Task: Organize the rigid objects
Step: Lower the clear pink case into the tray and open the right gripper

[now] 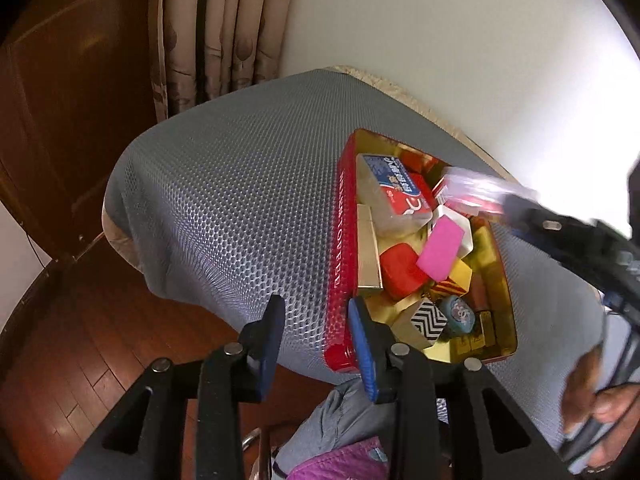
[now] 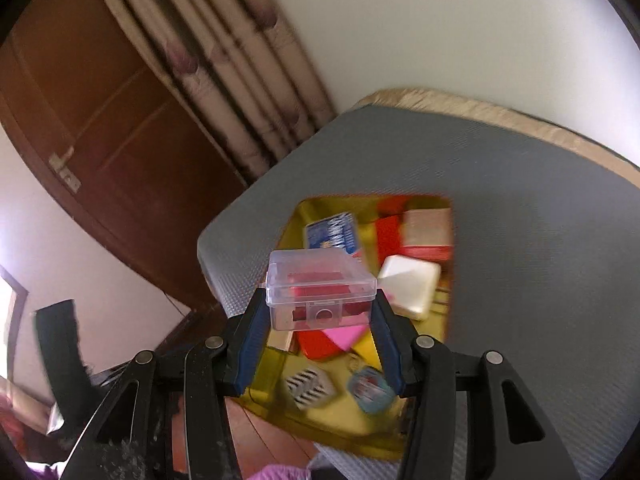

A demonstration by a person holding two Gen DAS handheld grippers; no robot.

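A red tin [image 1: 340, 248] with a gold inside lies on a grey mesh cushion [image 1: 224, 200]. It holds several small items: a pink block [image 1: 440, 252], a red box [image 1: 402, 270], a zigzag cube [image 1: 428, 320], a blue-and-red pack [image 1: 394, 184]. My right gripper [image 2: 320, 316] is shut on a clear plastic box [image 2: 320, 292] with red contents and holds it above the tin [image 2: 288, 412]. In the left wrist view that gripper [image 1: 504, 200] and the box [image 1: 476, 188] show blurred over the tin's far end. My left gripper [image 1: 316, 316] is open and empty at the tin's near left corner.
A wooden door [image 1: 60, 120] and patterned curtain [image 1: 224, 28] stand behind the cushion, with a white wall [image 1: 440, 40] to the right. Wooden floor [image 1: 60, 340] lies below left. A person's knee in grey cloth [image 1: 344, 416] and purple fabric [image 1: 340, 464] are just below the grippers.
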